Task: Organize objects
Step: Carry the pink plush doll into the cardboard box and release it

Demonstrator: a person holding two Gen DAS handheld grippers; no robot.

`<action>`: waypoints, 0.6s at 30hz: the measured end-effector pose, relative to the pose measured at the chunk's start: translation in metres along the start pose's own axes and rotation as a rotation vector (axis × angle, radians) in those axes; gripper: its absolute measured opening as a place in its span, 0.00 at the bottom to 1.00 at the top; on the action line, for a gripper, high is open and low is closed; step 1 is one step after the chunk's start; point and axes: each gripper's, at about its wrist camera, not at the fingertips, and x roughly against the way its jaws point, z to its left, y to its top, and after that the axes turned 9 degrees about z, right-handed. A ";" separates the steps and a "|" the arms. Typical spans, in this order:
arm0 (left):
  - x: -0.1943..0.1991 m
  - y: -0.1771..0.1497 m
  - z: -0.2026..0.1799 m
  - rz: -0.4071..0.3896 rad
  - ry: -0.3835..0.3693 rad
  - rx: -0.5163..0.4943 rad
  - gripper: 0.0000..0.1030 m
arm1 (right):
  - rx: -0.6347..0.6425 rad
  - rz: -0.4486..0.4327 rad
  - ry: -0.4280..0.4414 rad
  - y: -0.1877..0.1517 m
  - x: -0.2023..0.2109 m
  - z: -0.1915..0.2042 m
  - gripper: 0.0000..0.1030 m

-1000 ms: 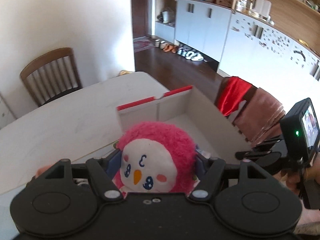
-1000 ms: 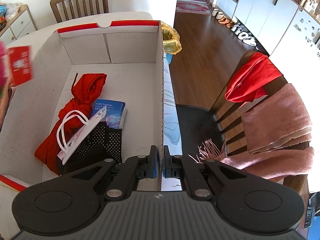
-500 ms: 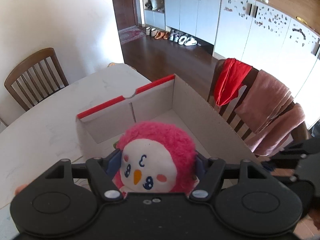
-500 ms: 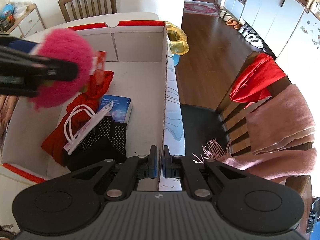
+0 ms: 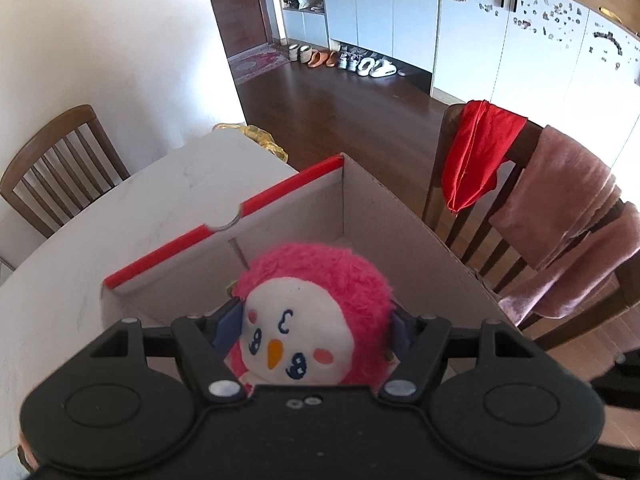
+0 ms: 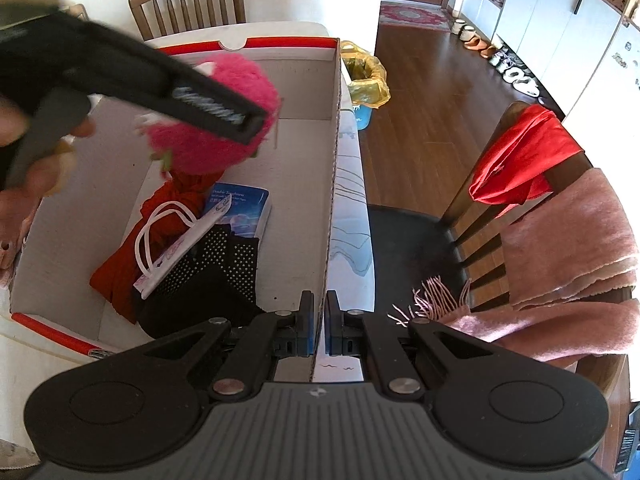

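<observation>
My left gripper point(image 5: 314, 320) is shut on a pink plush toy point(image 5: 312, 312) with a white face and an orange beak. The right wrist view shows the plush point(image 6: 200, 148) hanging above the inside of the cardboard box point(image 6: 304, 160), toward its far end. The box has red-edged flaps and stands on the white table point(image 5: 120, 220). Inside lie a red cloth point(image 6: 120, 276), a blue book point(image 6: 244, 208), a black dotted bag point(image 6: 208, 284) and a small white-handled bag point(image 6: 172, 256). My right gripper point(image 6: 320, 320) is shut on the top edge of the box's right wall.
A wooden chair point(image 6: 460, 216) draped with a red cloth point(image 6: 520, 160) and a pink scarf point(image 6: 560, 240) stands right of the box. A yellow bin bag point(image 6: 366, 80) sits past the table's corner. Another chair point(image 6: 188, 0) stands at the far side.
My left gripper has carried the plush rightward and down, from beside the box to above its inside. The right gripper has kept its grip on the wall.
</observation>
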 end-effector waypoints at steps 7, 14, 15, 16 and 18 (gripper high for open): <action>-0.025 0.006 -0.004 0.036 -0.008 0.002 0.69 | 0.002 0.004 0.019 -0.001 0.000 -0.003 0.04; -0.038 0.004 -0.006 0.063 -0.014 0.000 0.75 | 0.003 0.005 0.027 -0.001 0.000 -0.005 0.04; -0.037 0.004 -0.006 0.062 -0.014 -0.001 0.76 | 0.004 0.005 0.027 -0.001 0.000 -0.005 0.04; -0.037 0.003 -0.006 0.060 -0.016 -0.001 0.76 | 0.004 0.005 0.027 -0.001 0.000 -0.005 0.04; -0.034 0.002 -0.004 0.053 -0.022 0.000 0.79 | 0.003 0.005 0.027 -0.001 0.000 -0.005 0.04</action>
